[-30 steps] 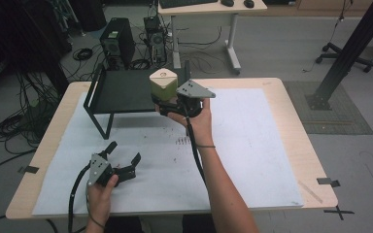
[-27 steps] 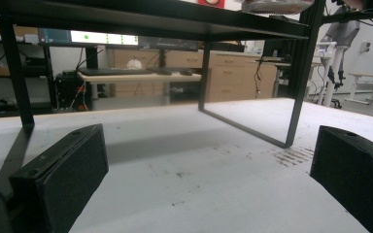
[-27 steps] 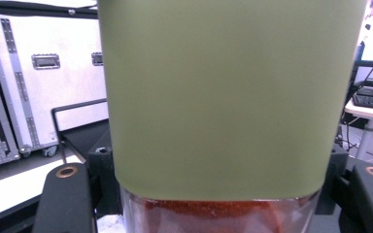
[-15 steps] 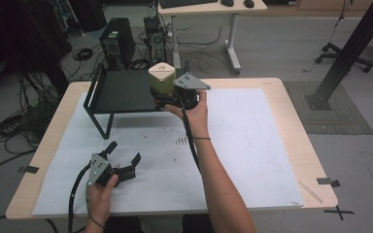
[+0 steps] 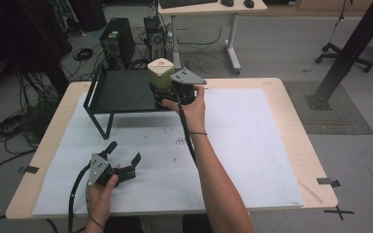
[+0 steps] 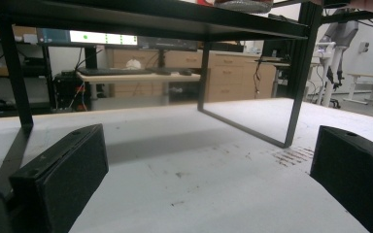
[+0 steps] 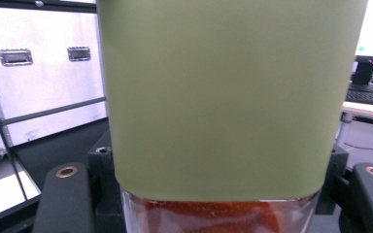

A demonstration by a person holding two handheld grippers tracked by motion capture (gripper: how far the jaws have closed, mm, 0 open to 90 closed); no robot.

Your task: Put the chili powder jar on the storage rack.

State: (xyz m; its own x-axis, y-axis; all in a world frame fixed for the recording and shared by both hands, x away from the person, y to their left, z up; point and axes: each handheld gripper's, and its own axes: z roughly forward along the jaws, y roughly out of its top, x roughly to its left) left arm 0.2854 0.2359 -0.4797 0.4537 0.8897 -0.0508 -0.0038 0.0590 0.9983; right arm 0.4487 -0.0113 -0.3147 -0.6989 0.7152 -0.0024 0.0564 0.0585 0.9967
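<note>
A jar [image 7: 223, 97] wears a matt, smooth olive-green plastic-looking sleeve over clear glossy glass holding red-orange grainy powder [image 7: 213, 216]. The right gripper [image 5: 167, 92] has matt black jaws with brass-coloured inserts and a dull grey metal plate. The black metal shelf [image 5: 121, 92] looks matt. The left gripper [image 5: 124, 158] has rough, foam-like black pads [image 6: 58, 174]. White paper [image 5: 243, 141], faintly stained, covers the pale wooden table [image 5: 301, 126].

White paper sheet [image 5: 243, 145] on wooden table [image 5: 296, 111], computer tower [image 5: 117, 42] on floor, desk [image 5: 209, 9] behind
</note>
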